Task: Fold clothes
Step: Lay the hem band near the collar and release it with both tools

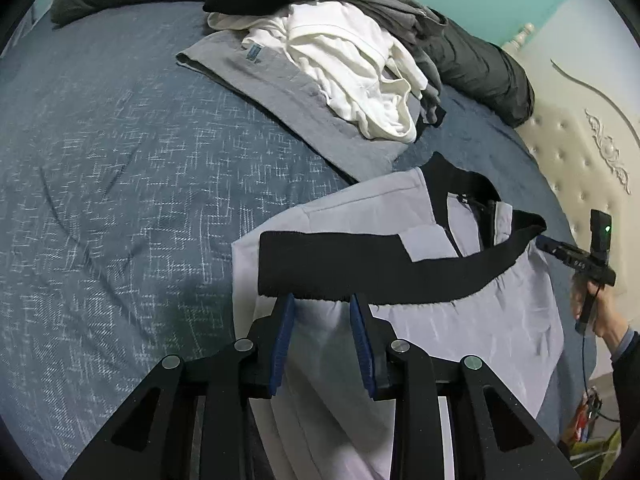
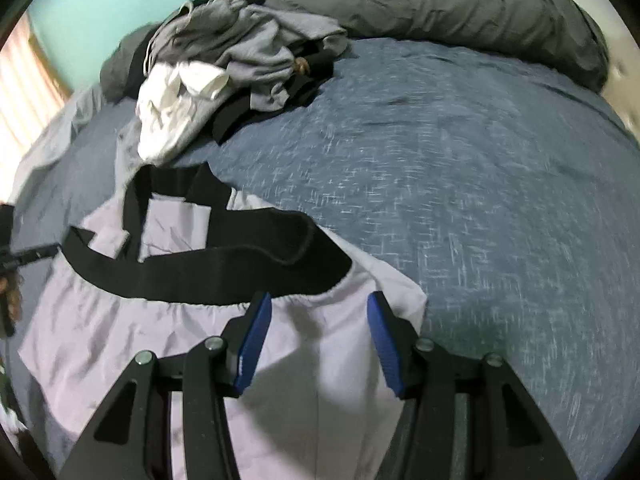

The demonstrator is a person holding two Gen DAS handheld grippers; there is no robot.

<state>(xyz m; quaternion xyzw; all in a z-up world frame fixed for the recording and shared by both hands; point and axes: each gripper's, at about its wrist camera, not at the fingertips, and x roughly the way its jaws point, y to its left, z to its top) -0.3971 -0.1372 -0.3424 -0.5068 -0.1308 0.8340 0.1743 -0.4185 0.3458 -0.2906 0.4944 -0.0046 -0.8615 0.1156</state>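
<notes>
Blue bedspread (image 1: 120, 200), laundry pile (image 1: 352, 72) behind. Lilac jacket (image 1: 460, 320) laid flat near edge, black hem (image 1: 340, 272) folded up toward collar. Left gripper (image 1: 322, 300) and right gripper (image 2: 316, 300) both parted over hem, gripping nothing; likely just released to set fold.

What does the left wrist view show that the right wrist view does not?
Only the left wrist view shows the padded cream headboard, the hand holding the right gripper, and a blue tag on the flat grey garment.

Only the right wrist view shows the bright striped area at the left edge and the whole dark grey duvet roll along the far side.

Both show the lilac garment with its black band on the blue bedspread, the pile of white, grey and black clothes, and open jaws over the lilac fabric.
</notes>
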